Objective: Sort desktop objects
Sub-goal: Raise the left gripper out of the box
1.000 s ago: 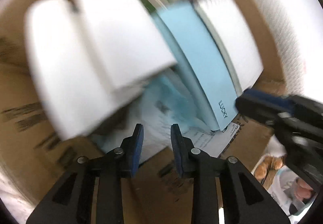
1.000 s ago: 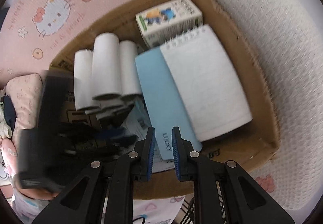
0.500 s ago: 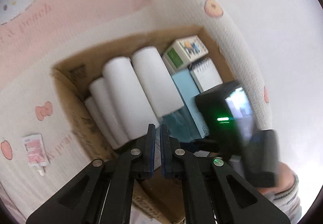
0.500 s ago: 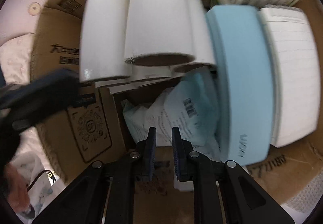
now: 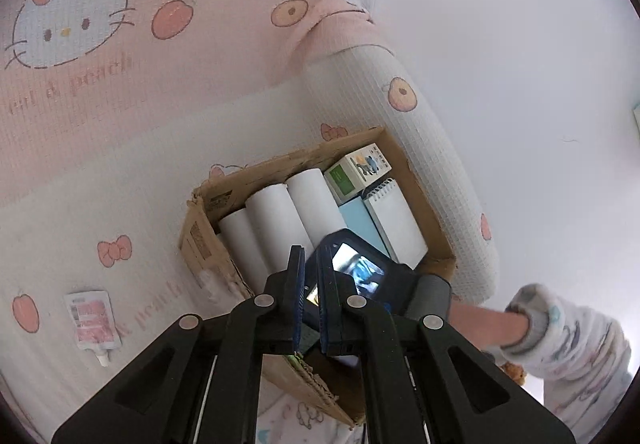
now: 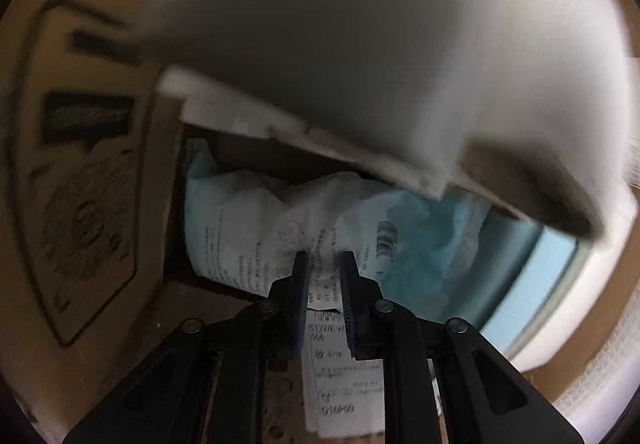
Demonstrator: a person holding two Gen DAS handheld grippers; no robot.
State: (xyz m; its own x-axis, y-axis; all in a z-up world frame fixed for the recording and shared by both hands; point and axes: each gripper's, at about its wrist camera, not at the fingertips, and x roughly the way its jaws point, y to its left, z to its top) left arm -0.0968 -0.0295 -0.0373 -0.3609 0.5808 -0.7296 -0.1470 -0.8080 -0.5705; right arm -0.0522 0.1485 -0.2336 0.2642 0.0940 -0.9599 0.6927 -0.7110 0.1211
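Down inside the box (image 6: 100, 204), at the bottom middle of the frame, the right hand-held gripper (image 6: 324, 284) has its jaws almost shut over the bag (image 6: 256, 220), not pinching it. Big white rolls (image 6: 360, 44) hang over the bag and get in the way. Up above the box, the left hand-held gripper (image 5: 311, 292) is shut and holds nothing. A pouch (image 5: 93, 320) lies on the blanket (image 5: 120, 184), lower left.

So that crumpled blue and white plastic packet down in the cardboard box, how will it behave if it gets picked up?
The plastic packet looks creased and saggy, so it will probably flop and droop. It seems thin and flat, so likely light. Its smooth film may slip between fingers.
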